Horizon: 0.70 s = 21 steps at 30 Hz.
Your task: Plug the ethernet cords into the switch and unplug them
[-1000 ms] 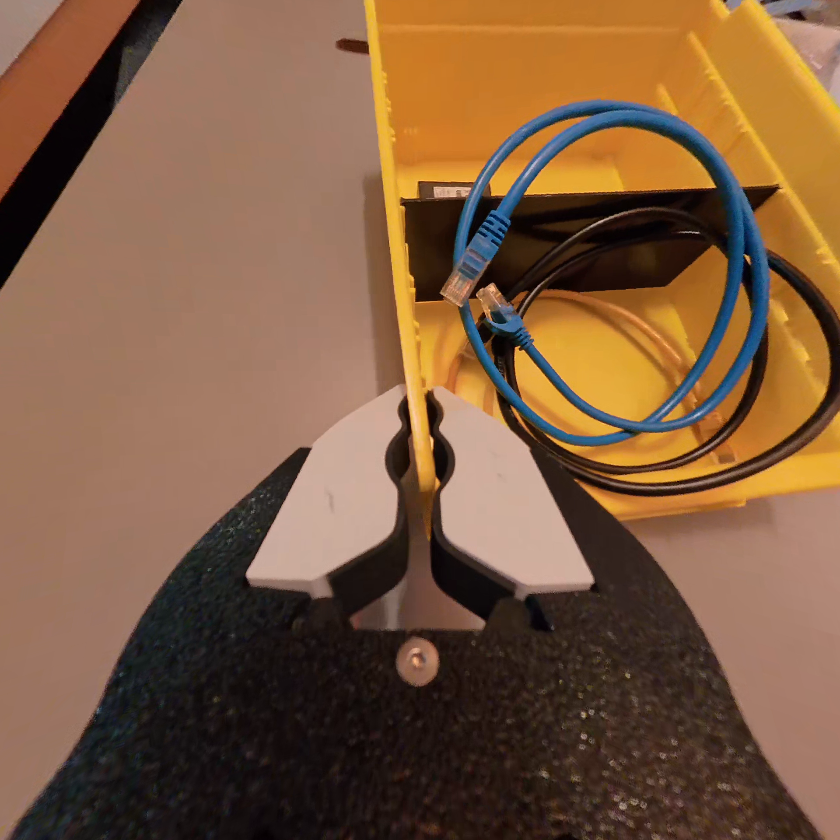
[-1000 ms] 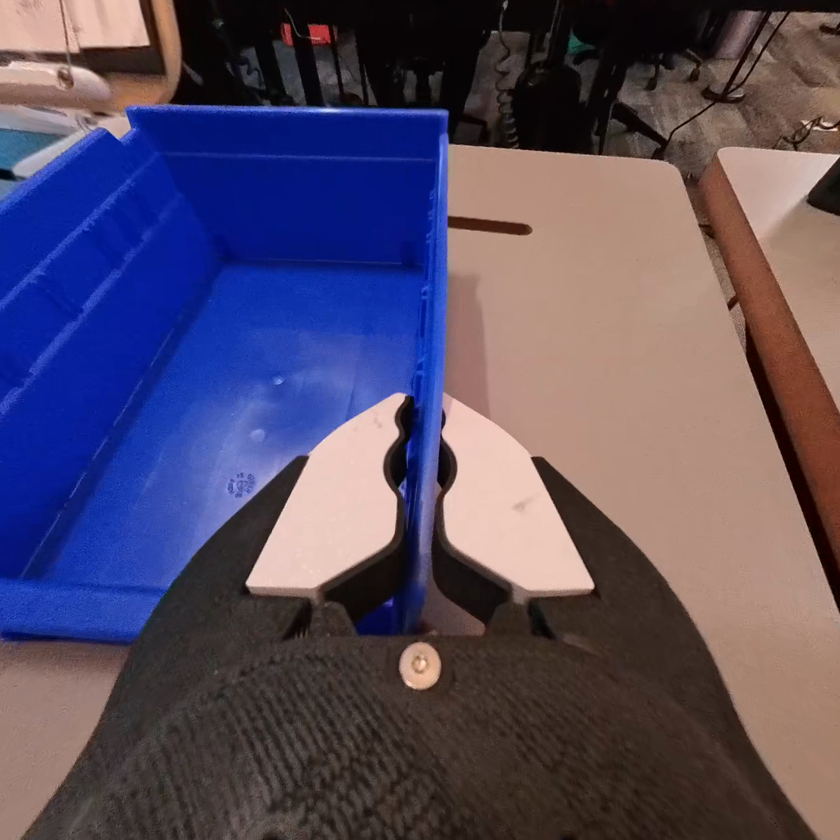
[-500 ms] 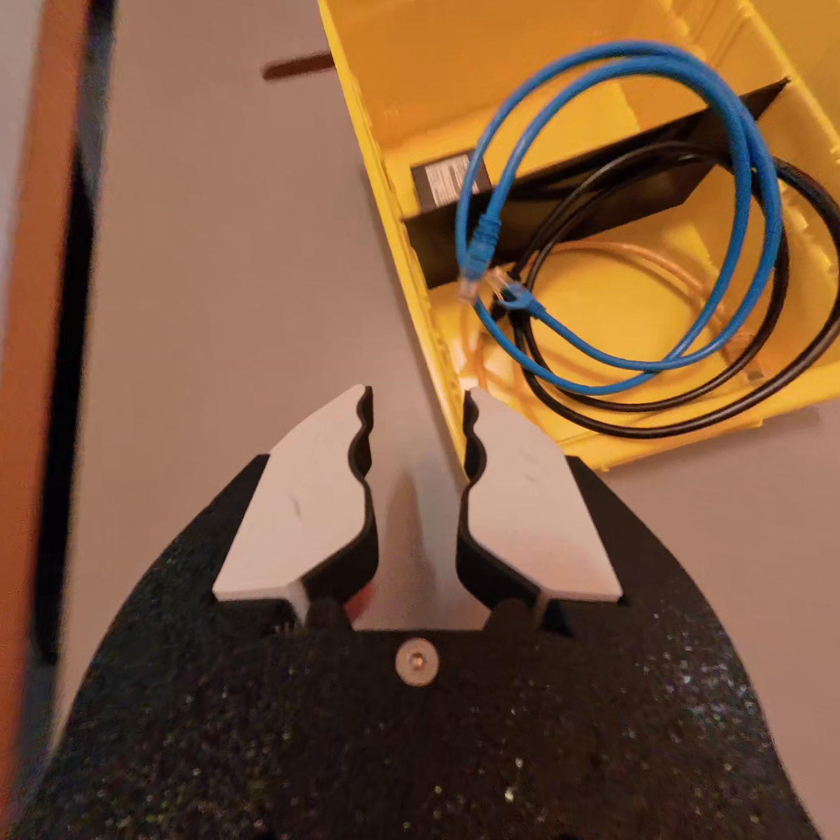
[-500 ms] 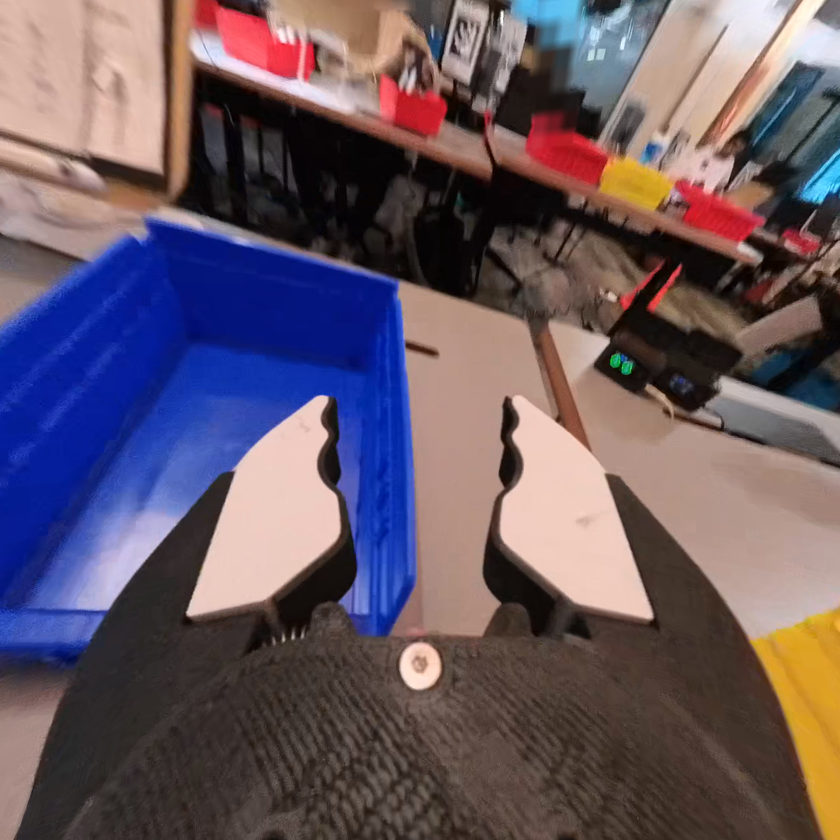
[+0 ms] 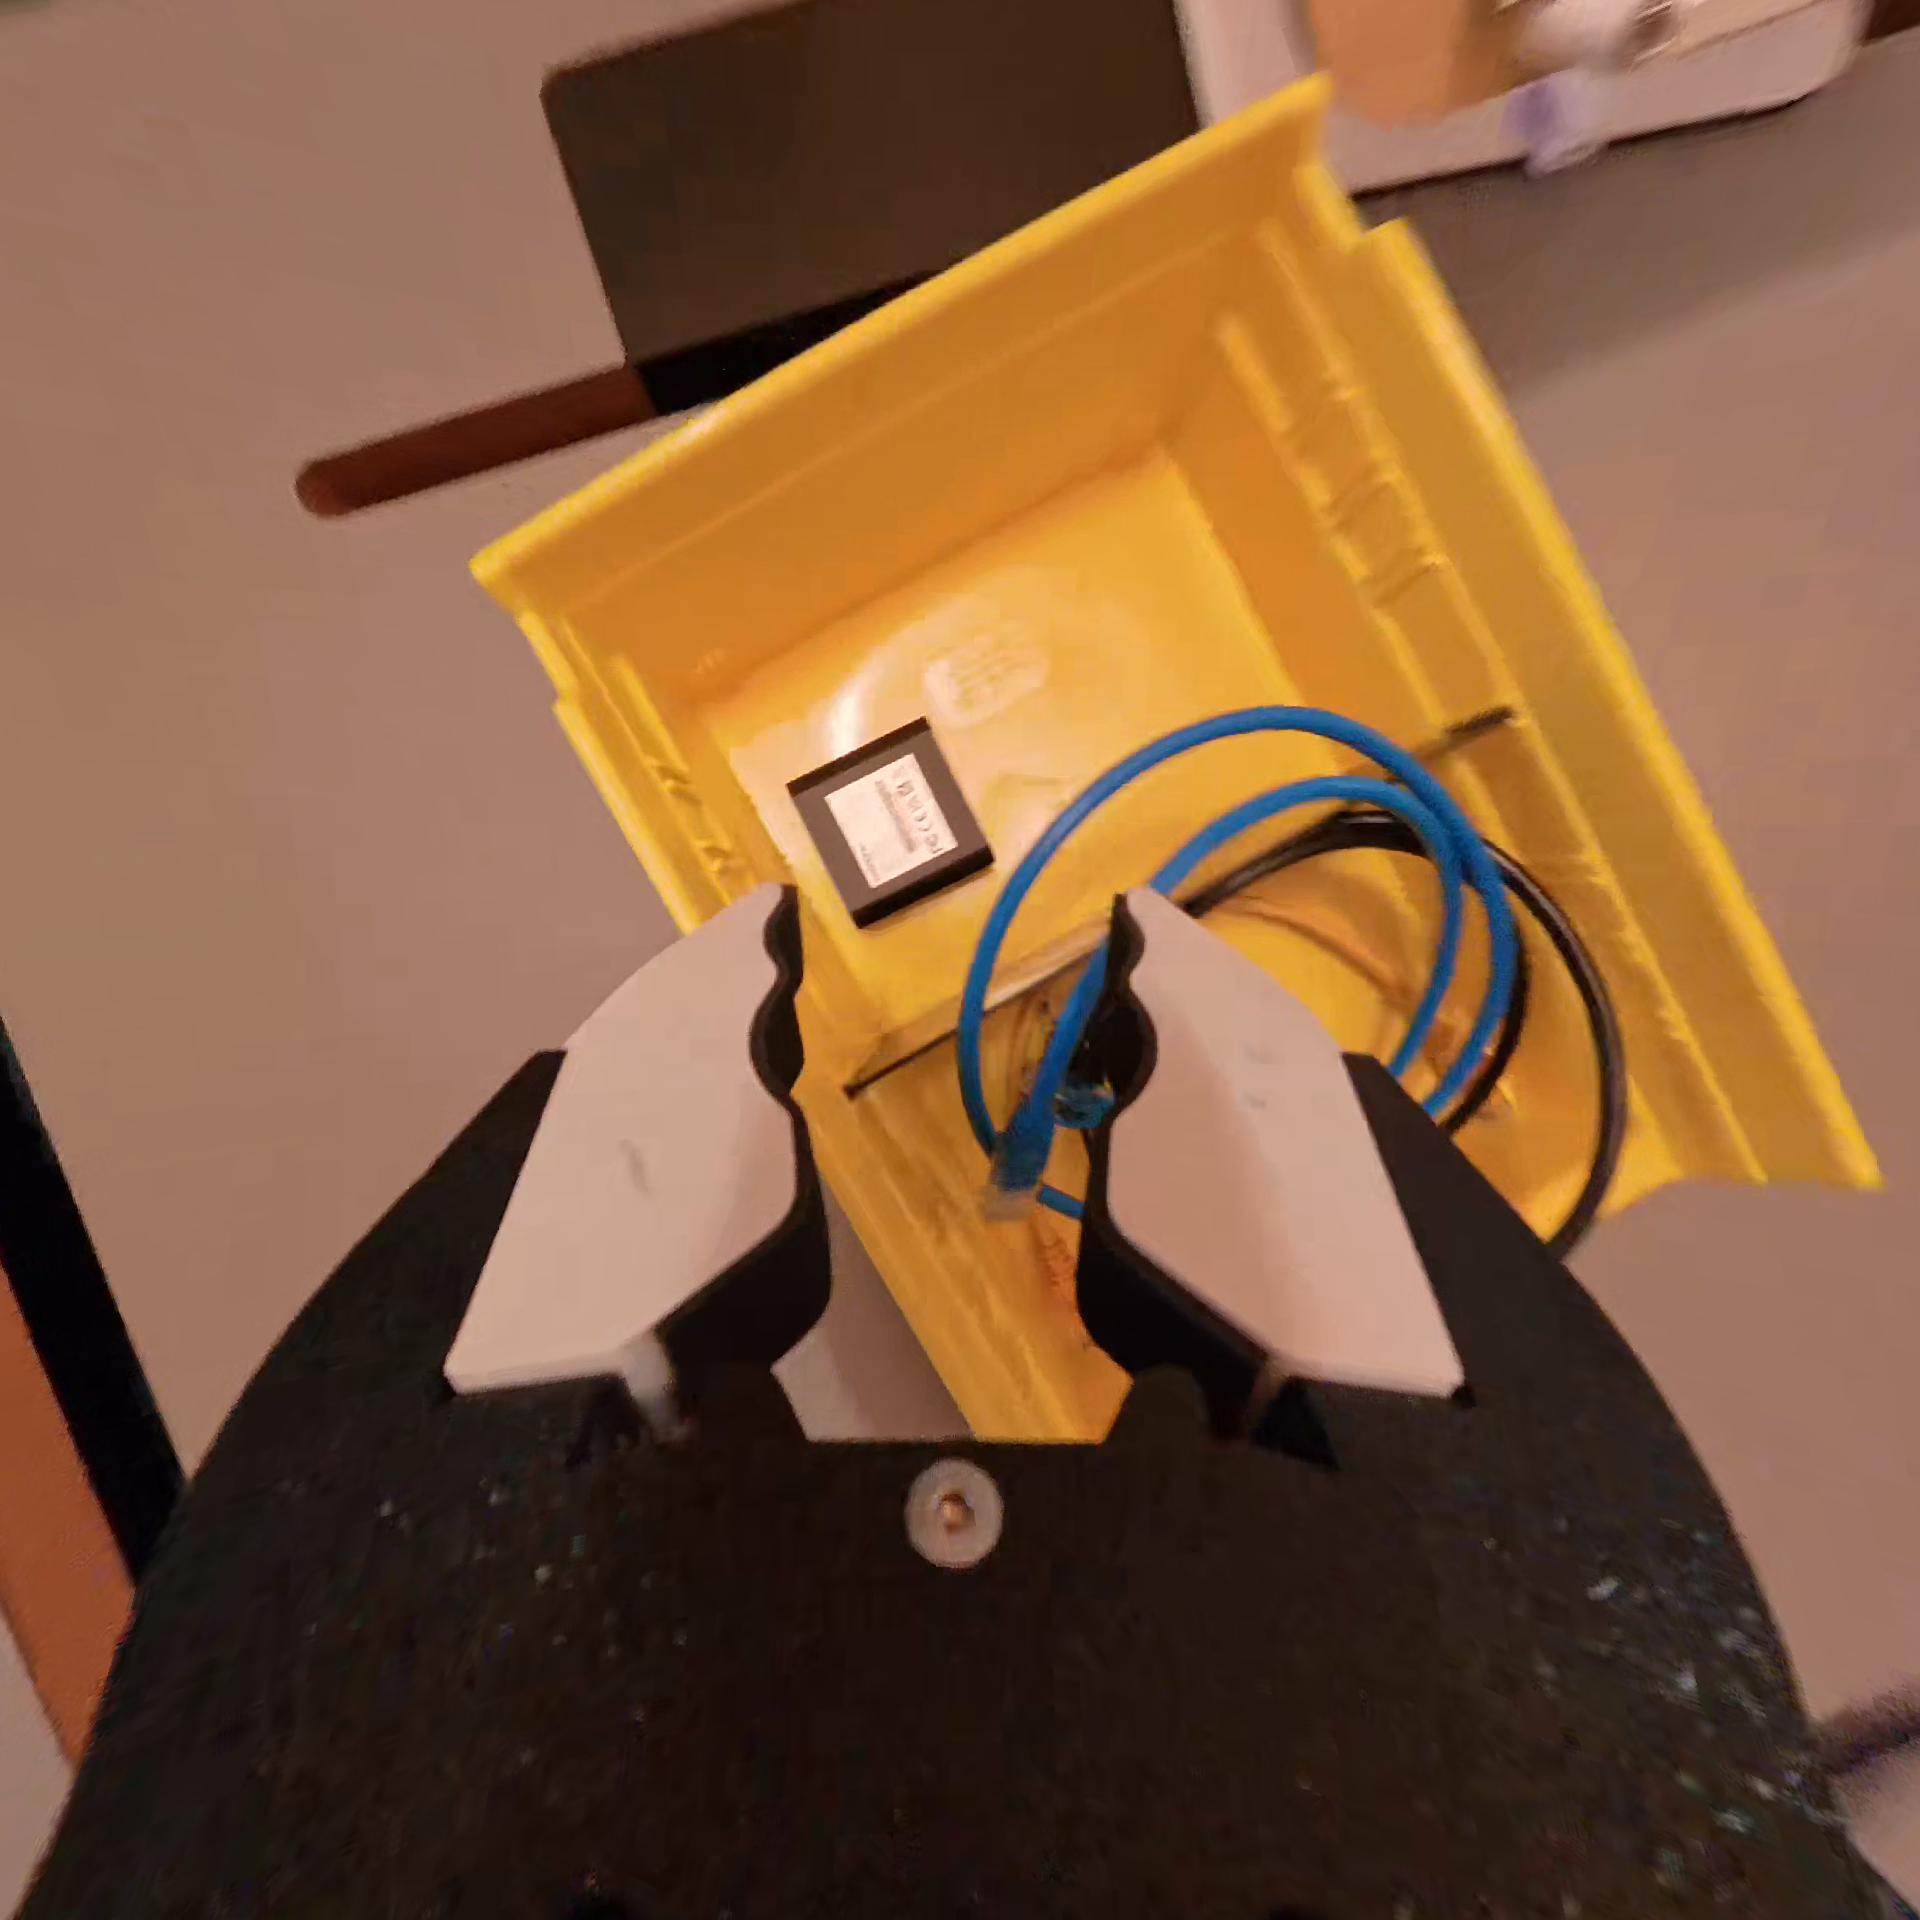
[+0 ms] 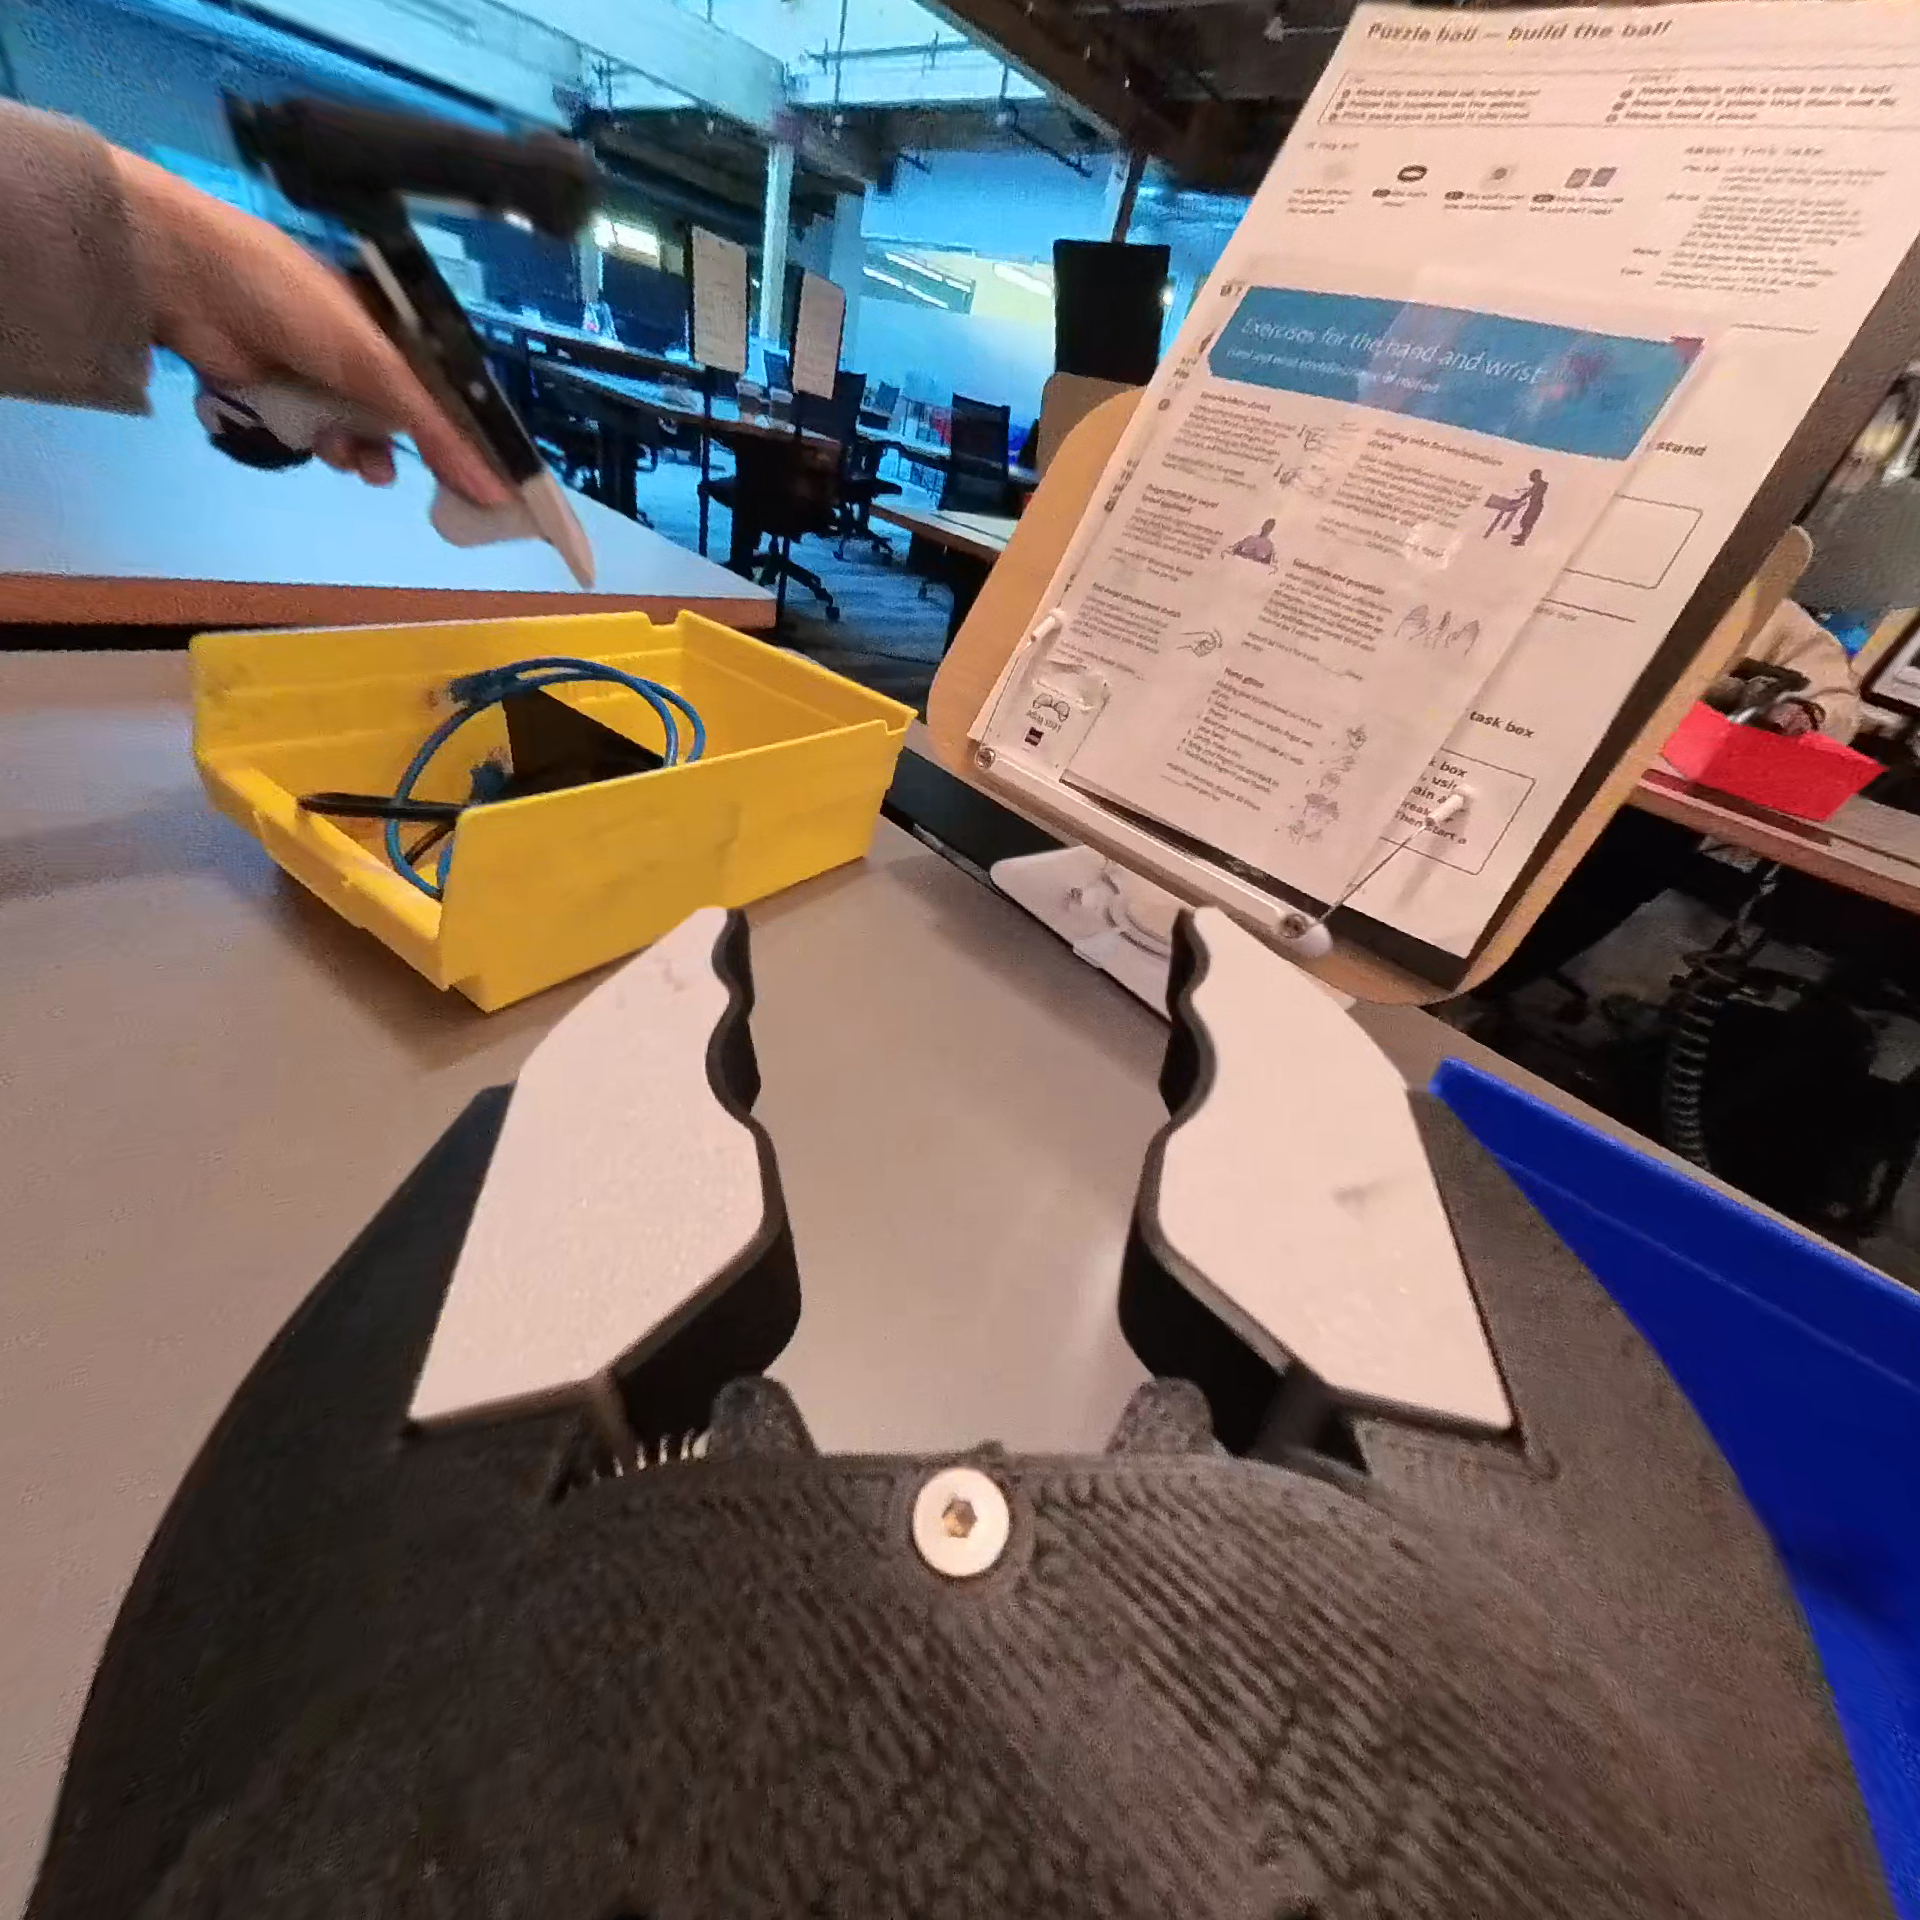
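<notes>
left gripper (image 5: 951,909) gapes empty above the yellow bin (image 5: 883,436) rim; right gripper (image 6: 951,925) spread wide over bare table (image 6: 208,1039).

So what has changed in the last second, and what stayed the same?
Both grippers let go: the left gripper released the yellow bin's wall, the right gripper the blue bin's. Both lifted away, jaws now open. The left hangs above the yellow bin. The blue ethernet cord and black cable remain coiled inside.
</notes>
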Motion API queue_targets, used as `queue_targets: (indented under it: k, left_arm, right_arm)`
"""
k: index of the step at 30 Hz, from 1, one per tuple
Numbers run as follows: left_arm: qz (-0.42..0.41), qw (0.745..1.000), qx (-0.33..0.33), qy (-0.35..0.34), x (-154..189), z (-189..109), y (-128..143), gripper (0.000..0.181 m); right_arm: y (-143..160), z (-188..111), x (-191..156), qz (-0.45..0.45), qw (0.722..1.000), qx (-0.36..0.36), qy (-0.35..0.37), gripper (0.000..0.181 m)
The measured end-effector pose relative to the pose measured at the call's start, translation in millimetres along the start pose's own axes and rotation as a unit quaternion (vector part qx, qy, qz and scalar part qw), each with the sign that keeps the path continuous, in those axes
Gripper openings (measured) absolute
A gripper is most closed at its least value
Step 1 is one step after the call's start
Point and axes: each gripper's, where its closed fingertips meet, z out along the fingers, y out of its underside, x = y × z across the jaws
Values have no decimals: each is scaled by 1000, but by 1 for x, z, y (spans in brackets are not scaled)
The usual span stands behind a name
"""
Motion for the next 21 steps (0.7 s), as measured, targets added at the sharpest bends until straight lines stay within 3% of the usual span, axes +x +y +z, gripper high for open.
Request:
queue_targets:
  k: [1, 5, 12, 16, 21]
  left_arm:
    - [-8, 1000, -25, -3, -2, 11, -1, 59]
    - [-22, 992, -122, -31, -13, 53, -2, 67]
    - [-107, 951, -286, -46, -9, 106, 18, 74]
    - [-104, 936, -321, -101, -19, 114, 24, 81]
    - [-139, 925, -339, -100, -18, 127, 31, 78]
  right_arm:
    - [-1, 0, -2, 10, 1000, 6, -8, 76]
    - [5, -5, 5, 21, 1000, -5, -2, 77]
    - [9, -3, 0, 53, 998, 14, -31, 76]
    - [7, -5, -3, 44, 998, 23, -41, 77]
    - [6, -6, -4, 71, 995, 43, -51, 77]
